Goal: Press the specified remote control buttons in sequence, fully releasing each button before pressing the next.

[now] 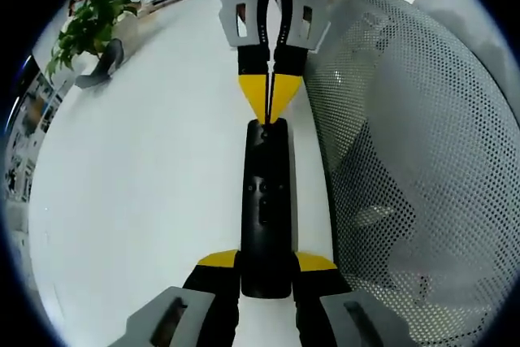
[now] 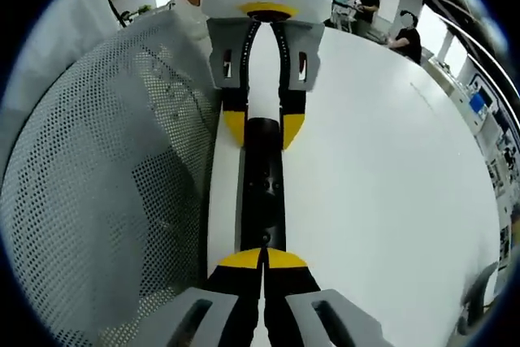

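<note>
I have the remote [image 1: 266,217] lying flat on the white table [image 1: 146,184], just beside a perforated mesh basket [image 1: 406,160]. My left gripper [image 1: 266,270] pinches the remote's near end, one yellow-tipped jaw on each long side, steadying it. My right gripper [image 2: 263,262] has its jaws pressed together into one point, resting on the far end of the remote as seen in the left gripper view, so I judge it is pressing a button or about to. I can't tell which button; they are too small. To do this well I keep the left clamp firm so the remote doesn't rock, push straight down, then lift fully clear before the next button. A potted plant [image 1: 85,30] sits far left.
</note>
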`<action>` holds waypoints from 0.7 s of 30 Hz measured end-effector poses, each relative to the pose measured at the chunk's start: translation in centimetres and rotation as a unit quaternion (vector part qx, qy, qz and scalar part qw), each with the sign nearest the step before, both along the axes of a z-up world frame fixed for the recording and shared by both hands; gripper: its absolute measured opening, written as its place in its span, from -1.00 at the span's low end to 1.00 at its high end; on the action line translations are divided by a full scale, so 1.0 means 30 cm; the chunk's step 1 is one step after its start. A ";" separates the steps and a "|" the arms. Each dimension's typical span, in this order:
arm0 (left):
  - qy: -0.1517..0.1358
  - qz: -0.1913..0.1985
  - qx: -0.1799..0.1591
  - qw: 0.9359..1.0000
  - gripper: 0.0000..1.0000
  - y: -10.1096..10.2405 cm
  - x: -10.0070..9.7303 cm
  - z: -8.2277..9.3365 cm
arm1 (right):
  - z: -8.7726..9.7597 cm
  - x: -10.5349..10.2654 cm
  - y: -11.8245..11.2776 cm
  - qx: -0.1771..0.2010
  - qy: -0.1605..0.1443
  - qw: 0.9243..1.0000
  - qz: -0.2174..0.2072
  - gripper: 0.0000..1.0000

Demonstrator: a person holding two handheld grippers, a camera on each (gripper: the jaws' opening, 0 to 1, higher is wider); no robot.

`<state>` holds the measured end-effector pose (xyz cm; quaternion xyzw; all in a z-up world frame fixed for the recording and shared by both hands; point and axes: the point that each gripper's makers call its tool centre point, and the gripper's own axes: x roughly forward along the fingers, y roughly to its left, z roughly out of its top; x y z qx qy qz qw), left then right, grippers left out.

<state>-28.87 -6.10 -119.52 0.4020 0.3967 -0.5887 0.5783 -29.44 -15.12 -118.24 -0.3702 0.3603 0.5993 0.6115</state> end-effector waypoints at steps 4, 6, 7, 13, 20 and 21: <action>0.001 -0.005 0.001 1.000 -0.52 0.000 0.000 0.001 | -0.006 0.003 0.005 -0.044 0.001 0.999 -0.003 -1.00; 0.002 -0.006 0.001 1.000 -0.52 0.000 0.000 0.002 | -0.005 0.006 0.006 -0.048 0.013 0.998 -0.028 -1.00; 0.002 -0.005 0.000 1.000 -0.52 0.001 0.000 0.002 | -0.005 0.010 0.008 -0.038 0.026 0.997 -0.061 -1.00; 0.001 -0.001 -0.004 1.000 -0.52 0.001 0.000 0.003 | 0.003 0.019 0.005 0.050 0.044 0.987 -0.148 -1.00; 0.007 -0.004 0.016 1.000 -0.52 -0.004 0.001 0.000 | 0.012 0.031 0.039 0.049 0.029 0.988 -0.143 -1.00; 0.003 -0.005 0.018 1.000 -0.52 -0.003 -0.002 0.000 | 0.009 0.030 0.044 0.045 0.032 0.989 -0.138 -1.00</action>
